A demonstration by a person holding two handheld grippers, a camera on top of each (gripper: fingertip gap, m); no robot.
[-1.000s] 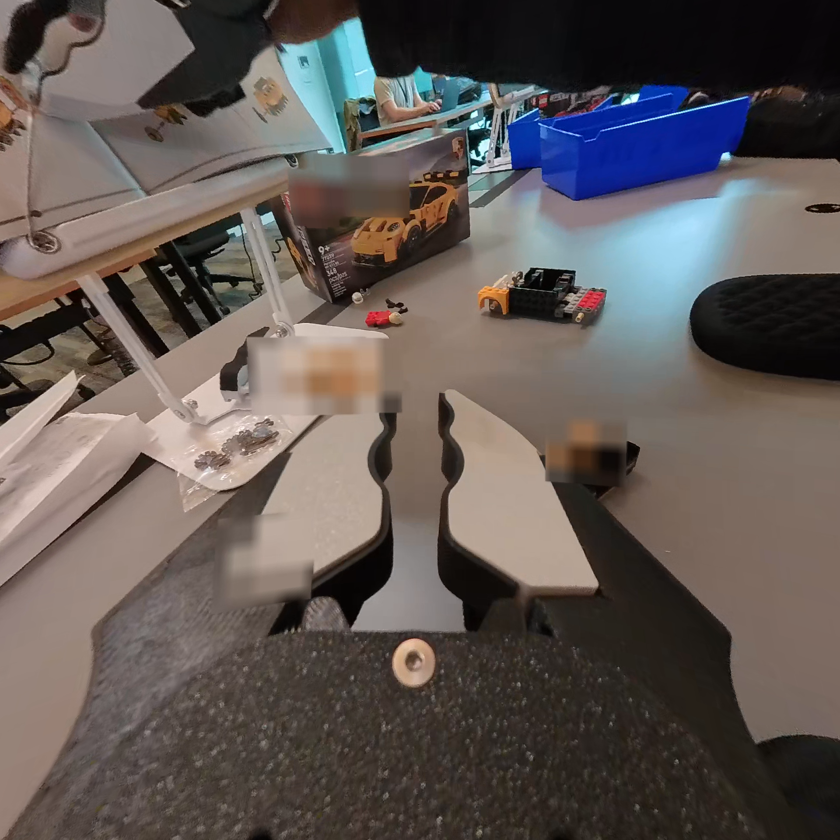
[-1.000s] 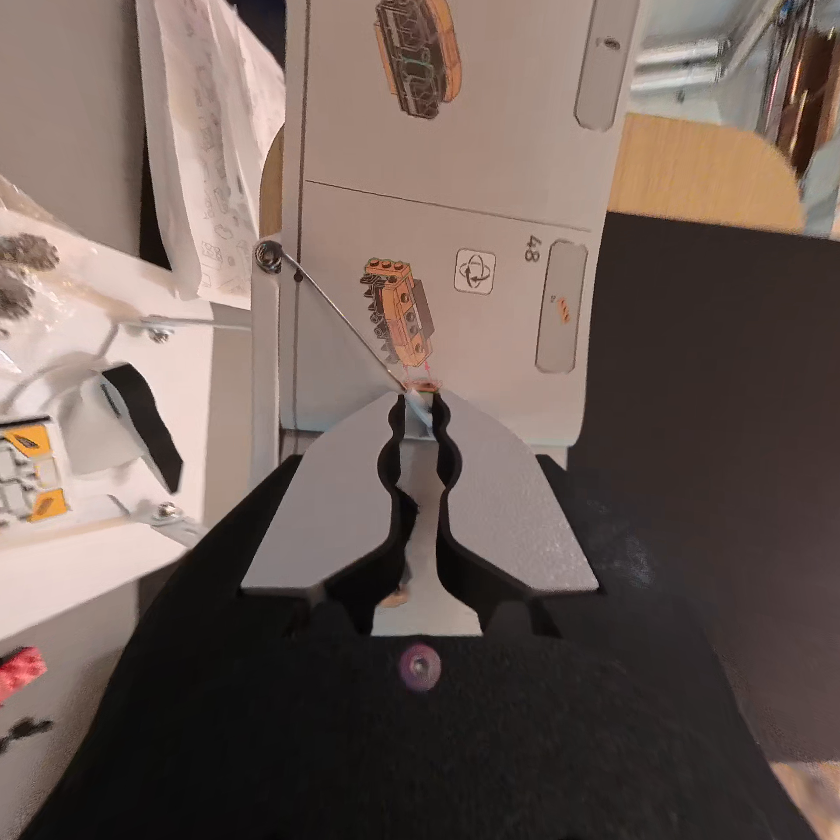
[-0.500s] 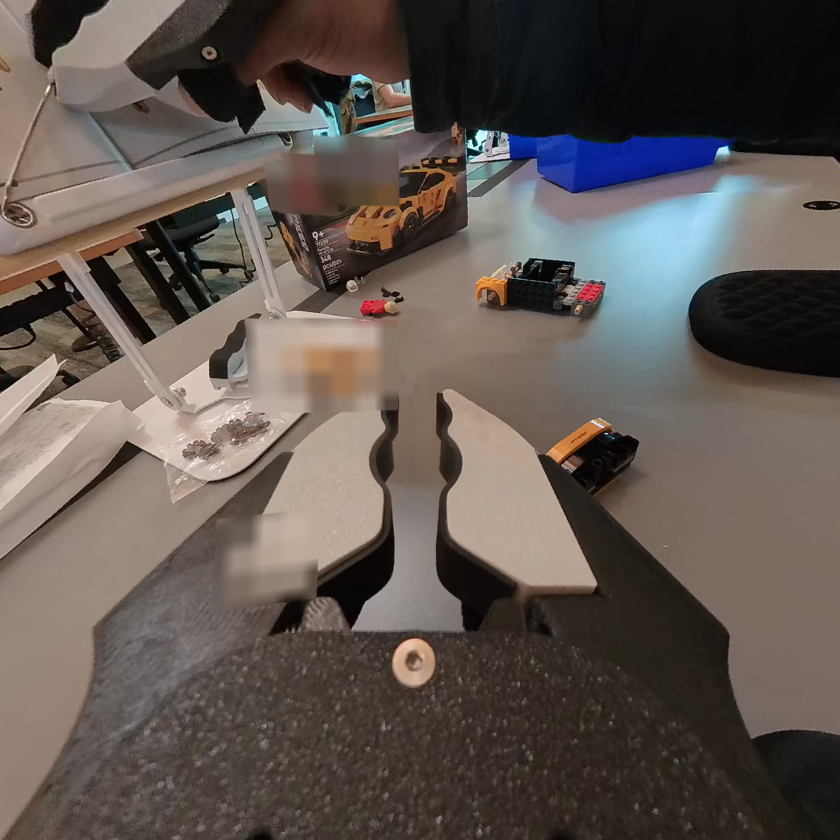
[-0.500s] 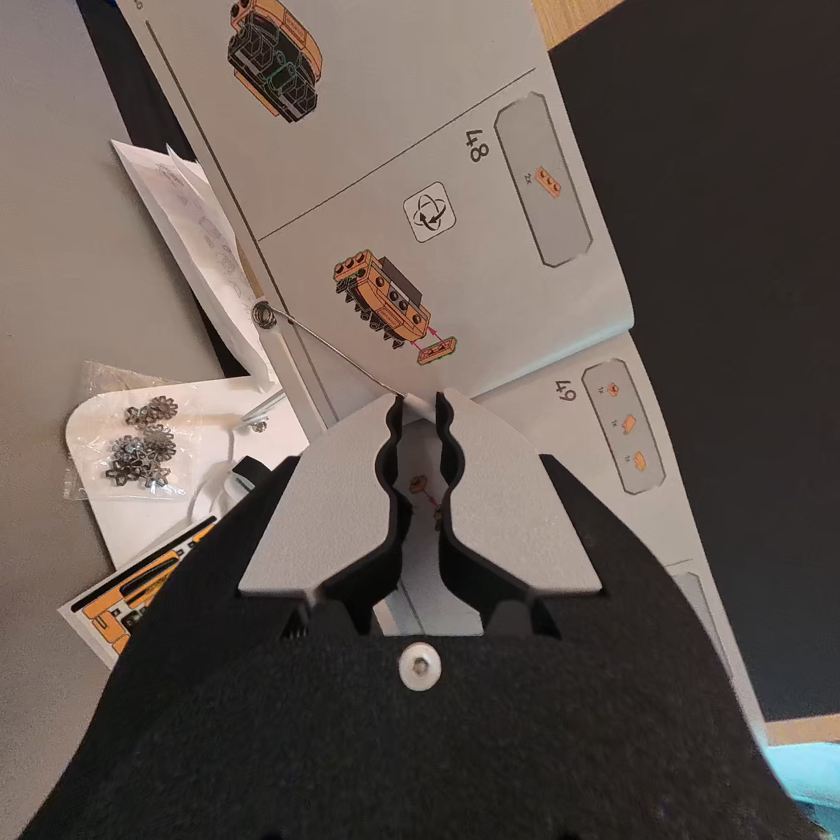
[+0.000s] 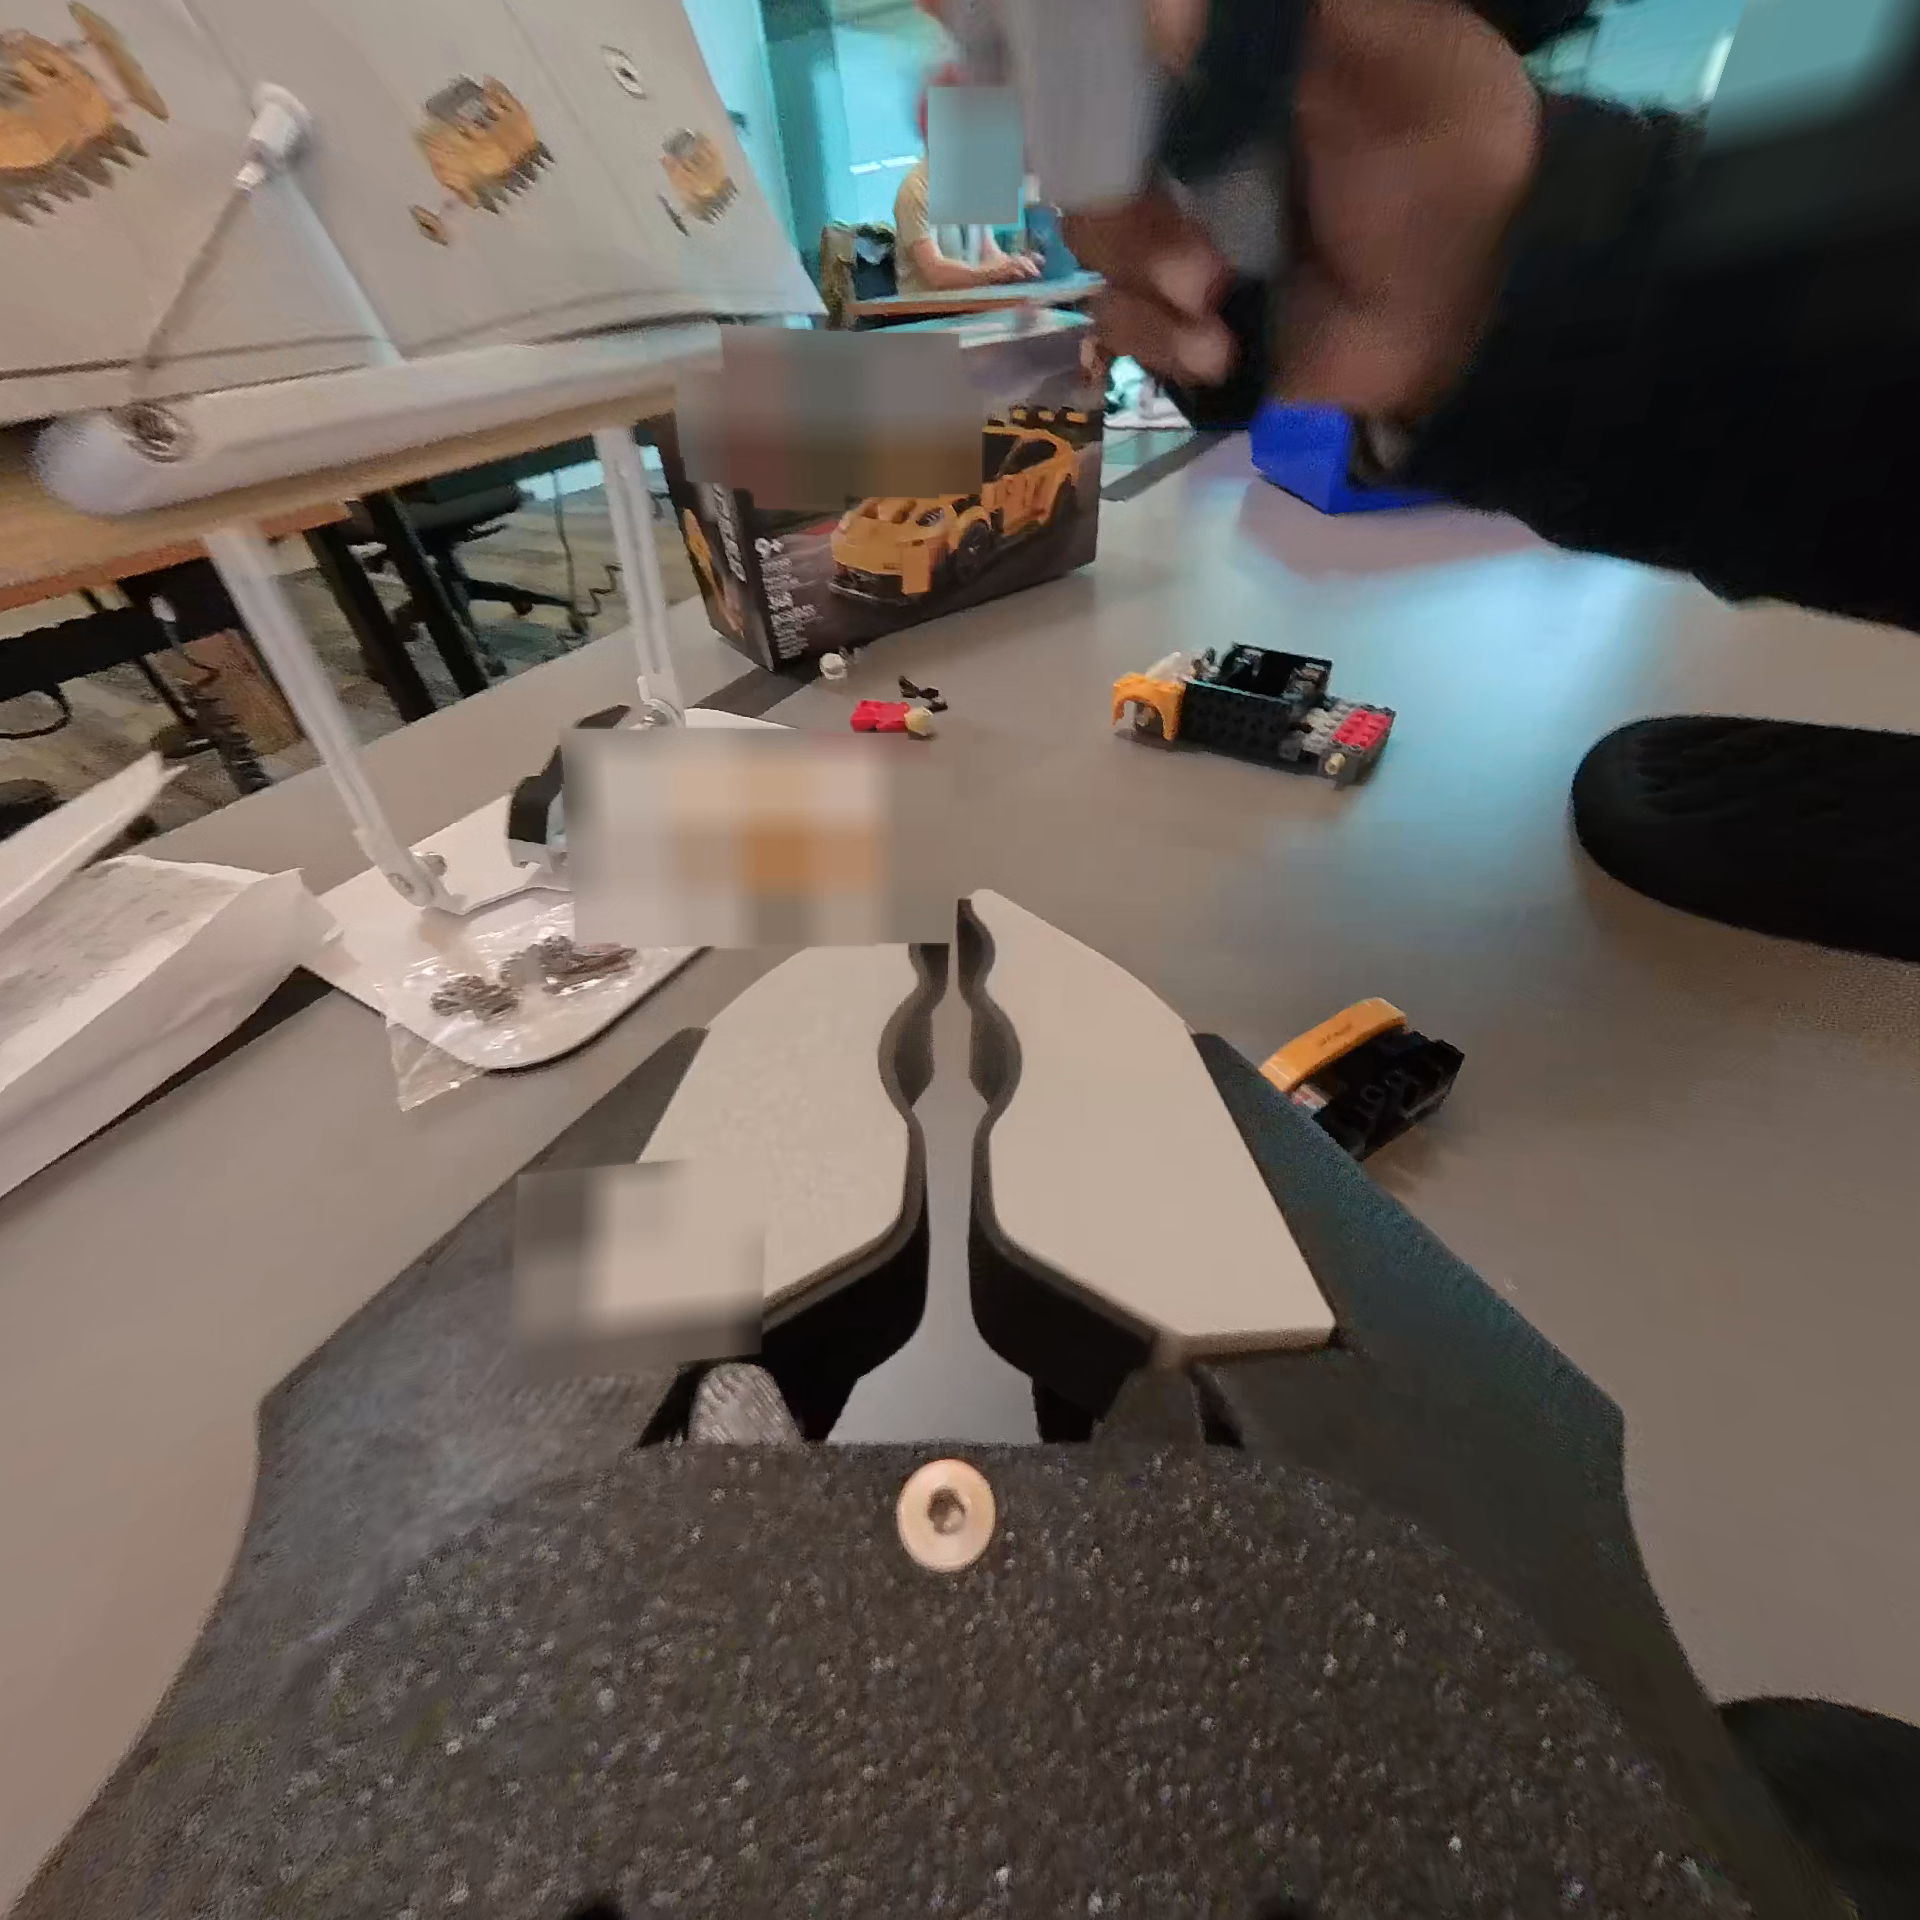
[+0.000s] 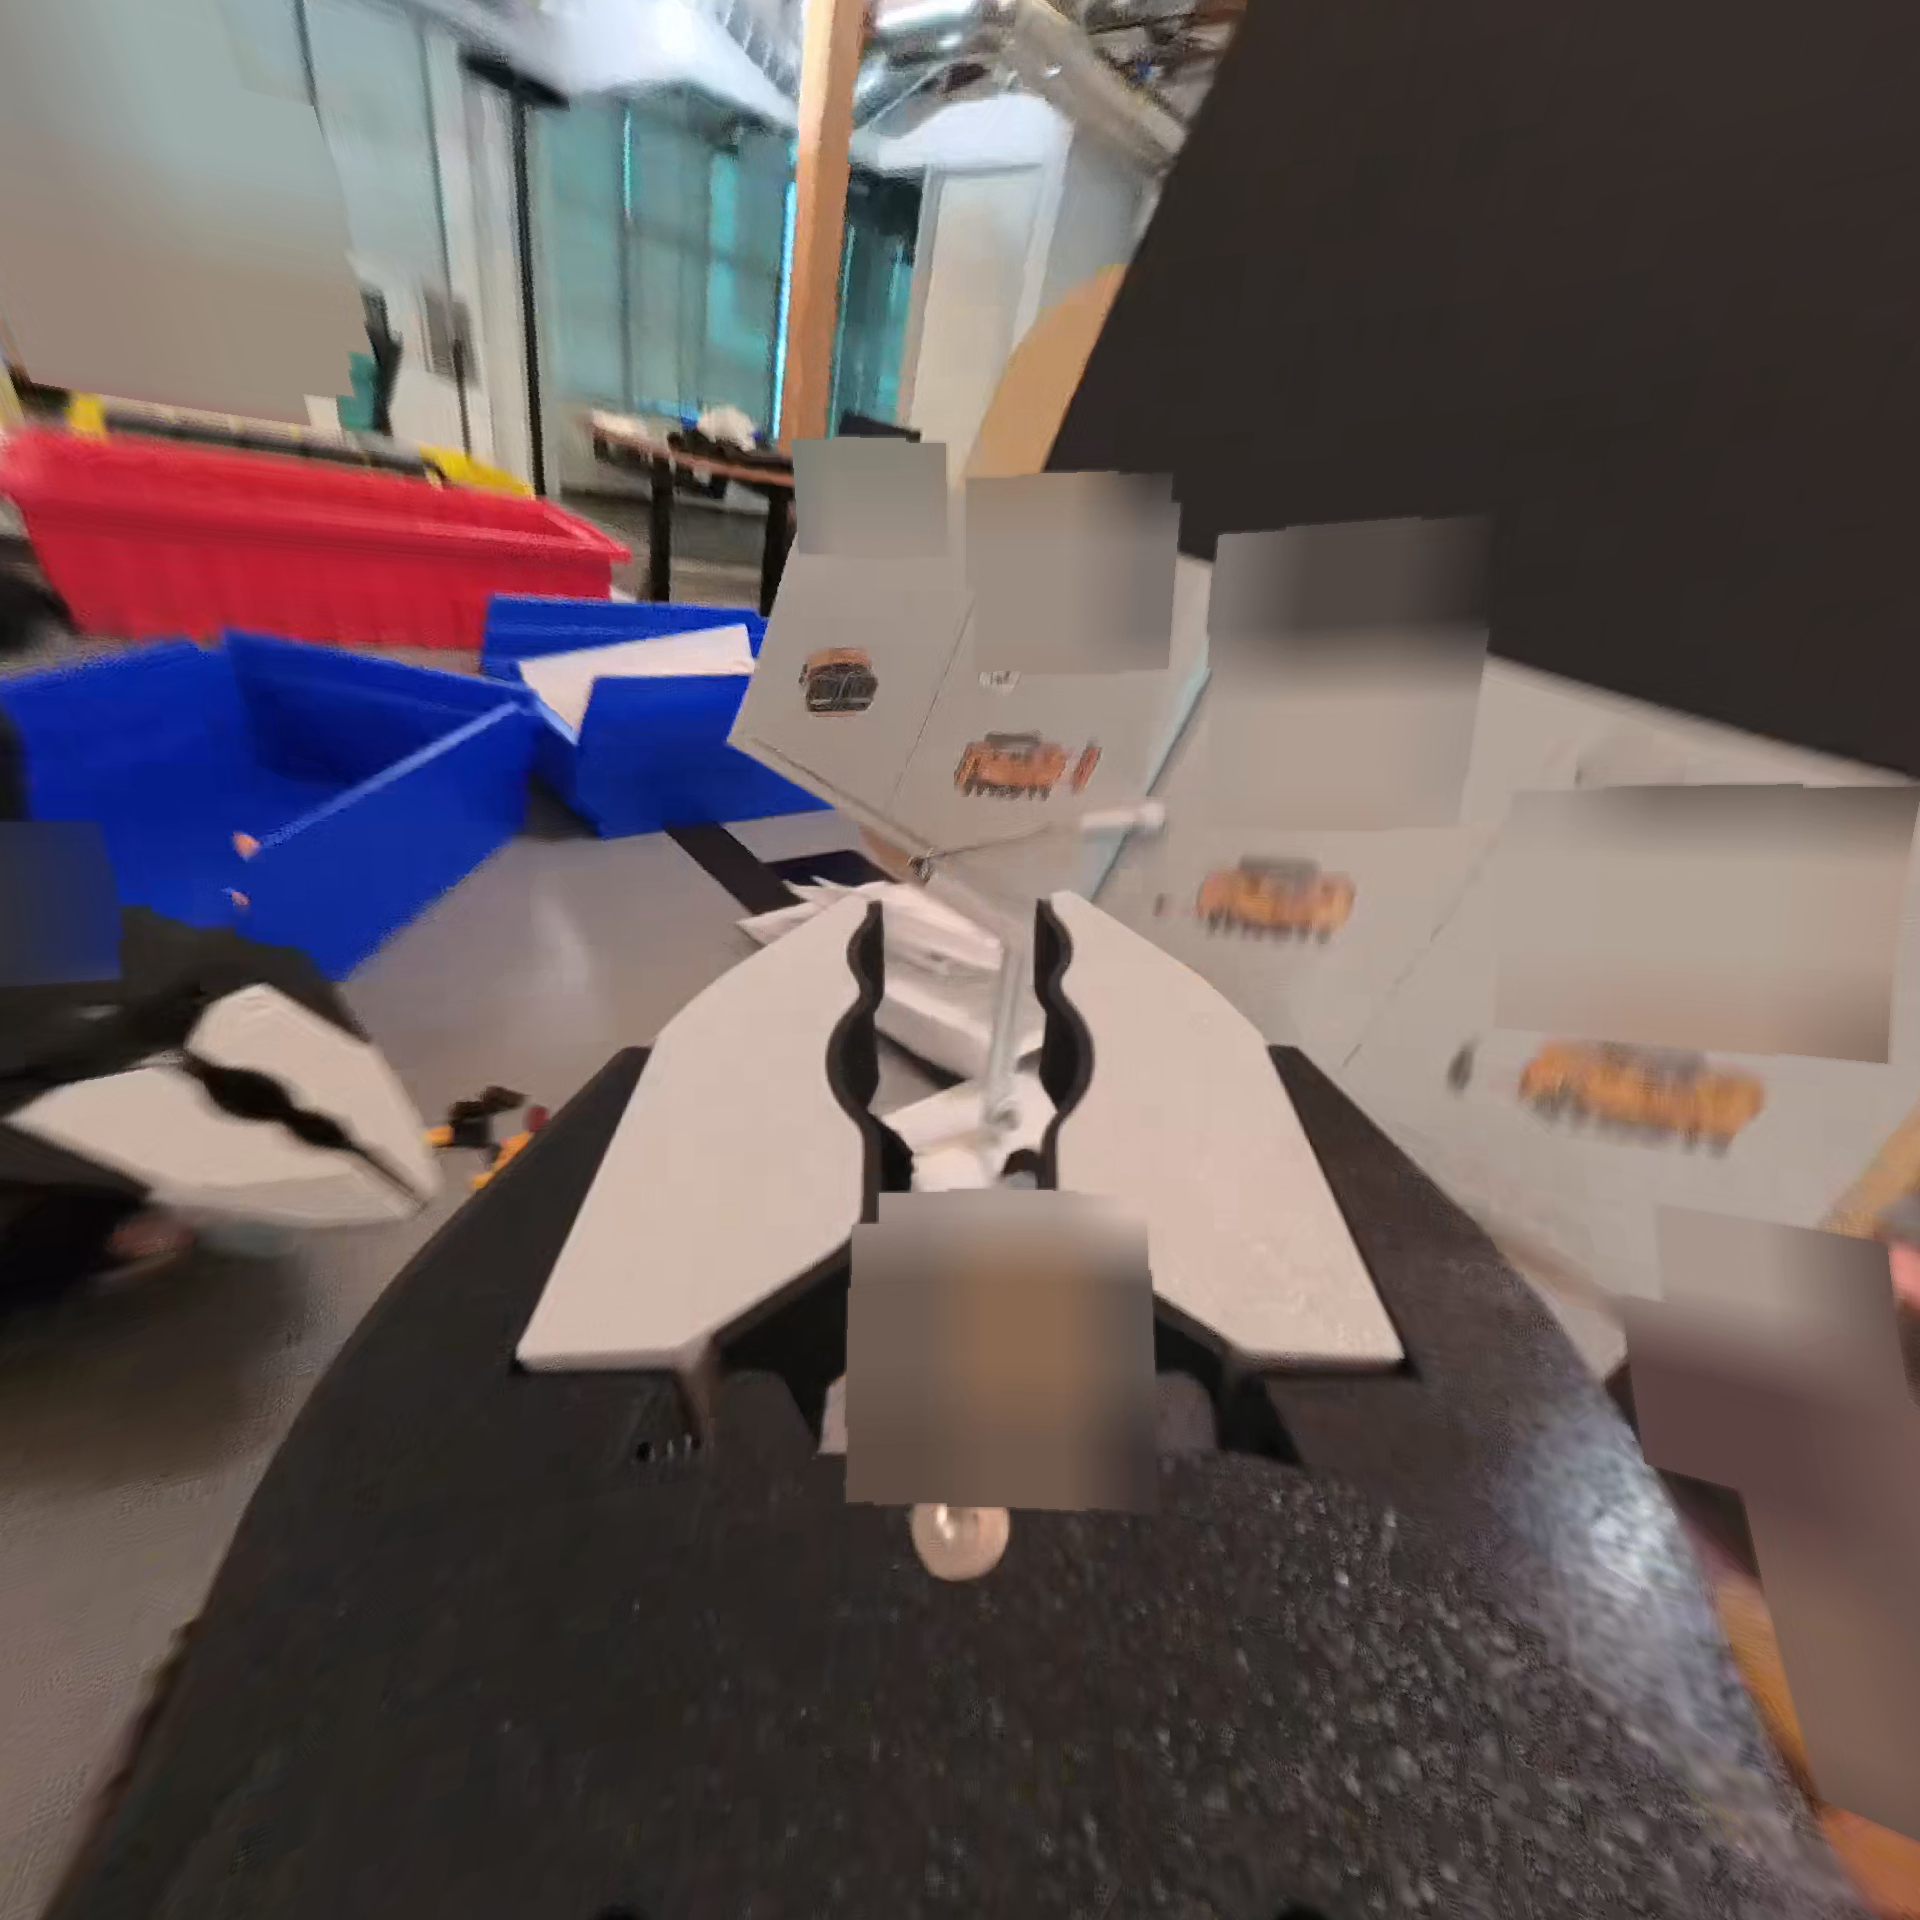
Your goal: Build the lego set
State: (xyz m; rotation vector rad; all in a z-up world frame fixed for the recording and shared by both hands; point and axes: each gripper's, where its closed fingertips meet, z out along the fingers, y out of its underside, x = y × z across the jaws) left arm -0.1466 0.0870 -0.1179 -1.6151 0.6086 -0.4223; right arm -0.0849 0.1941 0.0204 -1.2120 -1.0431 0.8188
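Observation:
My left gripper [image 5: 956, 920] is shut with nothing between its fingertips, low over the grey table [image 5: 1351, 1299]. It also shows at the left of the right wrist view [image 6: 260, 1101], shut. A small orange and black sub-assembly [image 5: 1361, 1070] lies just right of it. The part-built black car chassis [image 5: 1257, 717] with an orange arch lies farther off. My right gripper [image 6: 958, 925] is open and holds nothing. It faces the instruction booklet [image 6: 1039, 748] on its white stand [image 5: 312, 707]; a stand leg [image 6: 1006, 997] shows behind its gap.
The set's box [image 5: 904, 540] stands at the back, with a red piece [image 5: 883, 717] before it. A bag of small grey parts [image 5: 520, 987] lies by the stand's foot. A black pad [image 5: 1756, 831] is at the right. Blue bins [image 6: 260, 790] and a red bin [image 6: 301, 561] stand beyond. My right fingertips sit around 20 centimeters from my left ones.
My right gripper pinched a booklet page, then let it go, opened wide and swung away to a level view. My left gripper's fingers closed on air.

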